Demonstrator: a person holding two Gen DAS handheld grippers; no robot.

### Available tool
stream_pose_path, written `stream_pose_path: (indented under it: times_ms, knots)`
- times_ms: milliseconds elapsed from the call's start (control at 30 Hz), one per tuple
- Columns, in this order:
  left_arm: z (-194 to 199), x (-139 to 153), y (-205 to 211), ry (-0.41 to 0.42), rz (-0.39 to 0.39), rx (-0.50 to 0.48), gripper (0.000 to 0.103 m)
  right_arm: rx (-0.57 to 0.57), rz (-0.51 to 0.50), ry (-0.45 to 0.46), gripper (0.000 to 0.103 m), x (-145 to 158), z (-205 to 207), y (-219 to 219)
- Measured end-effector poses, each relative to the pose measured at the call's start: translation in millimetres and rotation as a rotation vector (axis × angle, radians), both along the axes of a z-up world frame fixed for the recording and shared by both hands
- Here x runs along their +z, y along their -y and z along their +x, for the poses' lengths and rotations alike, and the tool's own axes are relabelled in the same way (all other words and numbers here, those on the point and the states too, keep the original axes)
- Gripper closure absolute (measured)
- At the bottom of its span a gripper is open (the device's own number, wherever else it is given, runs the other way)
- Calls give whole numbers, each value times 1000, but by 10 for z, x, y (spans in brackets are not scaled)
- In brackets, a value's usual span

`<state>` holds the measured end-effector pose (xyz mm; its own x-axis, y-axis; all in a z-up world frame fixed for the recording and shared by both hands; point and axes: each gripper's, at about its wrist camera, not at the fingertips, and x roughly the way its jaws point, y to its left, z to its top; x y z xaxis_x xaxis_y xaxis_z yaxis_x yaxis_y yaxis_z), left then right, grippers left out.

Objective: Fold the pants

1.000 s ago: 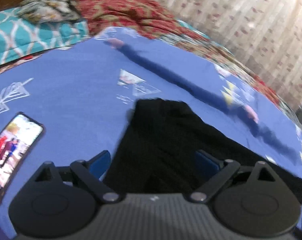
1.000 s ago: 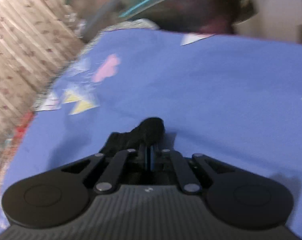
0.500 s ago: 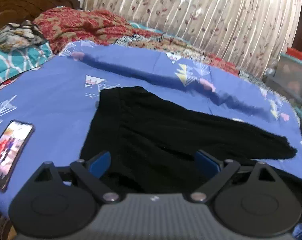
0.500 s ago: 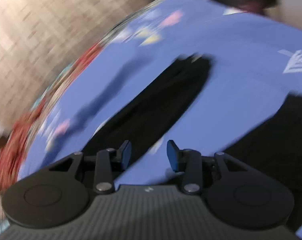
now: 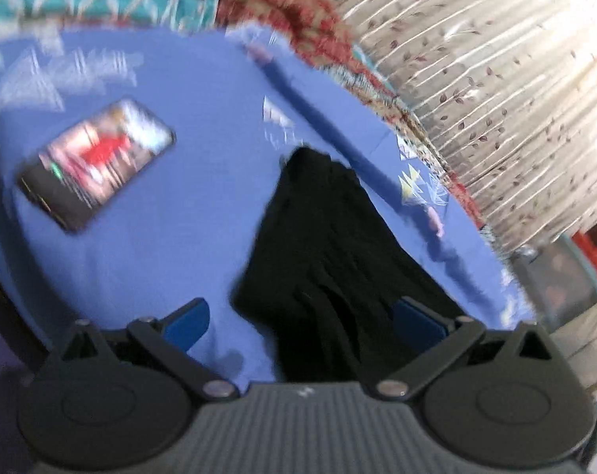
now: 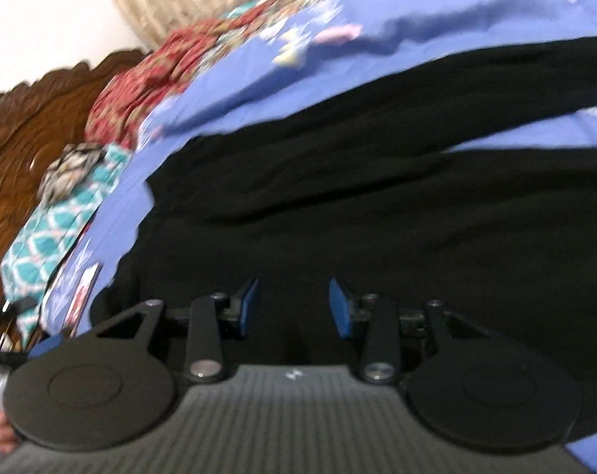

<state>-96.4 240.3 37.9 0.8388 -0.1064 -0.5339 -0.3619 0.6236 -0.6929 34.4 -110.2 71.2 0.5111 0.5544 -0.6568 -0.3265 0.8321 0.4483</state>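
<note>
Black pants [image 5: 330, 245] lie spread on a blue bedsheet [image 5: 172, 245]. In the left wrist view my left gripper [image 5: 304, 318] is open wide over the near end of the pants, holding nothing. In the right wrist view the pants [image 6: 377, 205] fill most of the frame, with two legs running off to the right. My right gripper [image 6: 294, 308] is open and empty just above the black fabric. Both views are blurred by motion.
A phone with a lit screen [image 5: 97, 162] lies on the sheet left of the pants. A red patterned blanket [image 5: 298, 12] and a teal pillow [image 6: 57, 229] lie at the bed's head by a carved wooden headboard [image 6: 34, 118]. A curtain [image 5: 496, 91] hangs beyond.
My right gripper let go of the pant leg end and opened, then swung over the body of the pants. My left gripper stayed open and its view swung and tilted.
</note>
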Motion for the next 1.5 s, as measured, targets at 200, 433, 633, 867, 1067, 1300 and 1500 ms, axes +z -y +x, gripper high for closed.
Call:
stream_pose_path:
  times_ms: [200,433,633,867,1067,1300,1500]
  knots:
    - [438,-442,-113,-3,-288,2,0,85,-52,0,60,1,-131,-108]
    - [419,-446,8,-59,-125,55,91,150,-87,36,60,12,-218,-189]
    - [108,-382,-8,-172,-2,63,91,153,-91,-17,60,-131,-151,-282]
    - [-239,-229,34,-92,-44,121,54,160,-74,17,60,-52,-164,-199]
    - [-152,311,408,51,172,14,50,66,-31,23,60,-42,-106,-21]
    - [513,340,869,75,257,-169,49,22,-27,41,60,-12,-98,172]
    - [872,-213,867,-245,261,-174,57,-76,-20,34,60,-41,-58,483]
